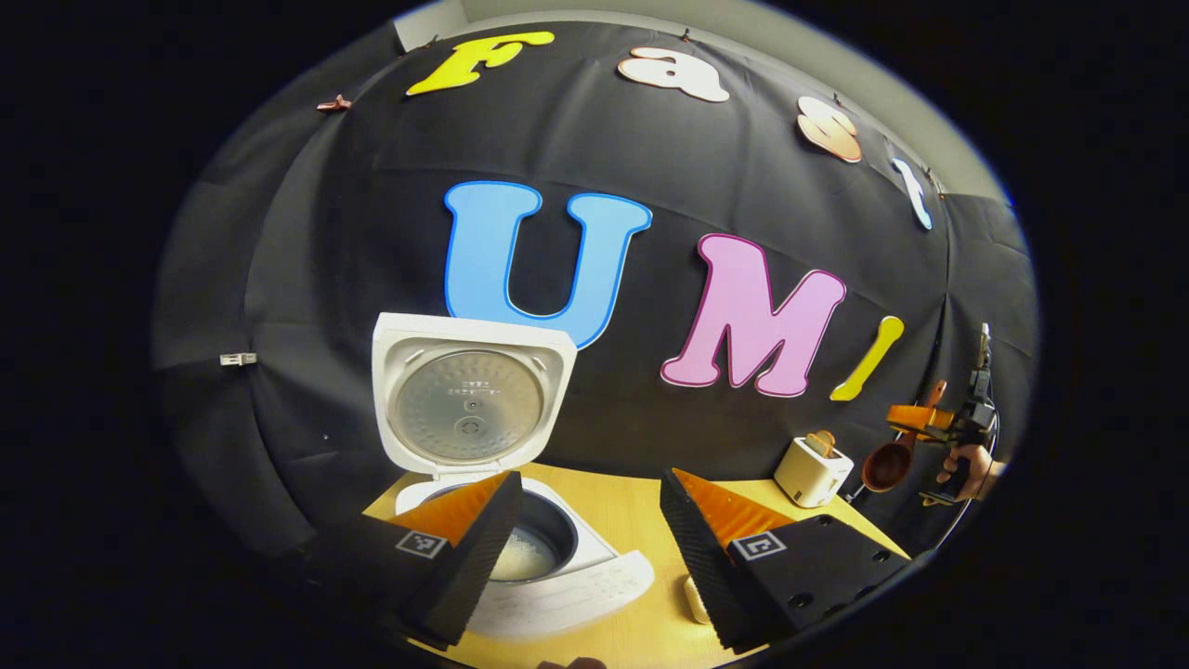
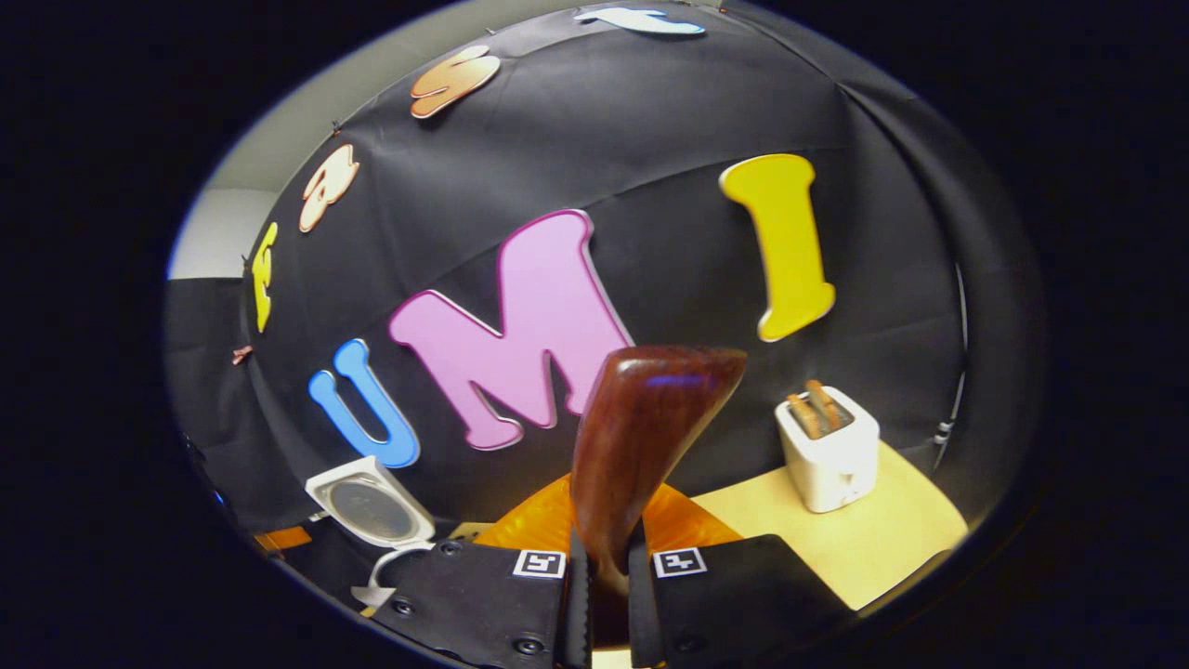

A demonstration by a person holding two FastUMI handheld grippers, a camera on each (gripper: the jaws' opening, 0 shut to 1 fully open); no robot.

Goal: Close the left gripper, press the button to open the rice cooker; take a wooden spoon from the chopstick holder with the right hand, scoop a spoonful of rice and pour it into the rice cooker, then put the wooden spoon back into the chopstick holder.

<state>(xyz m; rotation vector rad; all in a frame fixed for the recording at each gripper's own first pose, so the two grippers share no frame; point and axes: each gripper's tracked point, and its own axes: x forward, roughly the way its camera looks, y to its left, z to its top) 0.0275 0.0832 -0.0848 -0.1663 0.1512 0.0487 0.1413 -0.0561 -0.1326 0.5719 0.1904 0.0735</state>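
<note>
The white rice cooker [image 1: 557, 581] stands with its lid [image 1: 469, 400] raised, and white rice lies in its inner pot [image 1: 525, 556]. My left gripper [image 1: 585, 548] hangs open just in front of it, one finger over the pot's rim. Far to the right, my right gripper [image 1: 934, 420] holds the wooden spoon [image 1: 887, 465] in the air above the white chopstick holder [image 1: 813, 471]. In the right gripper view, my right gripper [image 2: 608, 567] is shut on the spoon [image 2: 641, 437]. Beyond it are the holder [image 2: 829, 451] and the cooker's raised lid [image 2: 372, 509].
A light wooden table [image 1: 632, 502] carries everything, with the black cloth wall close behind. Another wooden utensil [image 2: 808, 409] sticks out of the holder. A small pale object [image 1: 695, 599] sits half hidden behind my left gripper's right finger. A hand [image 1: 966, 469] holds the right gripper.
</note>
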